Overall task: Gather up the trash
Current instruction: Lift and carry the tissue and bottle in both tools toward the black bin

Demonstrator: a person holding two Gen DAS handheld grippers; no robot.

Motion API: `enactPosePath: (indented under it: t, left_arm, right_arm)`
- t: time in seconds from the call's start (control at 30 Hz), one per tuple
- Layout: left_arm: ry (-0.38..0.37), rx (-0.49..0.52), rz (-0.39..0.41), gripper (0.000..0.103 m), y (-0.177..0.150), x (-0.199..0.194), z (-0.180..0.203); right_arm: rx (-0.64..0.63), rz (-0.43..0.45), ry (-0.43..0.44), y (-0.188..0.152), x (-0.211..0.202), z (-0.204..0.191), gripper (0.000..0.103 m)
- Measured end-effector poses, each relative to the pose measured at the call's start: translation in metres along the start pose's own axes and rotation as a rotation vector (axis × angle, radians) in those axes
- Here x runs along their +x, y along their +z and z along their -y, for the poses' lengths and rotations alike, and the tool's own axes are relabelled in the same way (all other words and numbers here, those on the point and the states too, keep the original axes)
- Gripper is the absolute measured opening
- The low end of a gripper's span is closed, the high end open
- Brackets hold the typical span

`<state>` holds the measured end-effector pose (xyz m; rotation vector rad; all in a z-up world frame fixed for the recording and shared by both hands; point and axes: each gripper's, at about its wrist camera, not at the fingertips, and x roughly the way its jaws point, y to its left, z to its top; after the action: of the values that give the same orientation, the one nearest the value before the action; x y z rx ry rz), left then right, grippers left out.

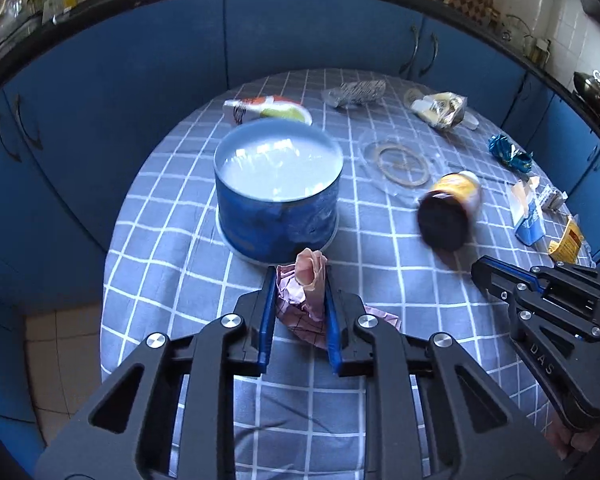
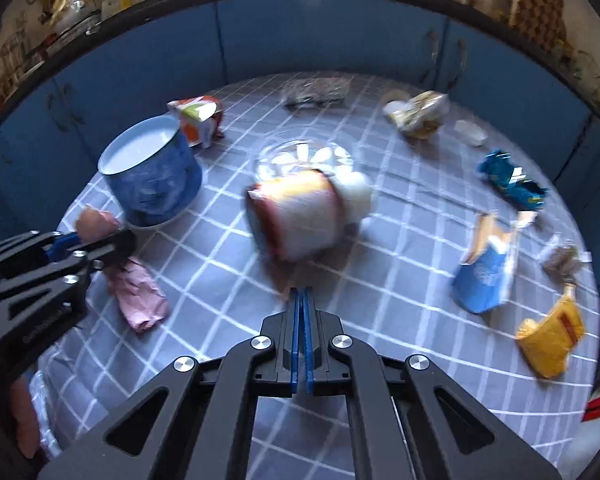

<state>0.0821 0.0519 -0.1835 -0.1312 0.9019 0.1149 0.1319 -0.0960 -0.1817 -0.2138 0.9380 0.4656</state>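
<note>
With the left gripper, clamps a crumpled pink paper between the blue pads, just in front of the blue tub, near its wall but apart from it. With the right gripper, presses the pads flat together, tips right at the lower edge of a blurred cup; cannot tell whether its rim is nipped.

Finds open checked cloth on the worktop between the two grippers and toward the near rim. Meets clutter along the far and right edges:
- an orange carton just behind the tub
- a clear wrapper
- a blue foil wrapper
- a torn blue packet
- a yellow pouch

Shows a clear plastic lid just behind the cup. Past the curved far edge, faces blue cabinet doors close by; at the left, tiled floor.
</note>
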Motion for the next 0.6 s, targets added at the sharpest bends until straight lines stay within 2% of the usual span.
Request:
enactPosePath:
  t: [0.13, 0.3, 0.33, 0.37, 0.4, 0.47, 0.6]
  left_arm:
    - [0.012, -0.019, 0.022, 0.023, 0.004, -0.006, -0.001]
    - [0.029, -0.020, 0.065, 0.022, 0.007, -0.018, -0.001]
    - [0.034, -0.020, 0.072, 0.022, 0.008, -0.019, -0.002]
    - [0.040, -0.019, 0.081, 0.022, 0.010, -0.020, -0.002]
    - [0.043, -0.017, 0.086, 0.022, 0.011, -0.020, -0.002]
    - [0.046, -0.019, 0.088, 0.022, 0.015, -0.018, -0.003]
    - [0.046, -0.022, 0.099, 0.022, 0.022, -0.013, -0.001]
  right_arm:
    - [0.019, 0.023, 0.003, -0.001, -0.008, 0.007, 0.002]
    - [0.045, 0.060, 0.095, 0.002, -0.021, 0.010, 0.006]
    - [0.031, 0.064, 0.106, 0.003, -0.022, 0.008, 0.022]
    - [0.023, 0.068, 0.114, 0.005, -0.023, 0.006, 0.044]
    - [0.020, 0.081, 0.127, 0.006, -0.024, 0.005, 0.095]
    - [0.010, 0.118, 0.139, 0.009, -0.026, 0.001, 0.097]
    - [-0.010, 0.105, 0.097, 0.022, -0.015, -0.003, 0.097]
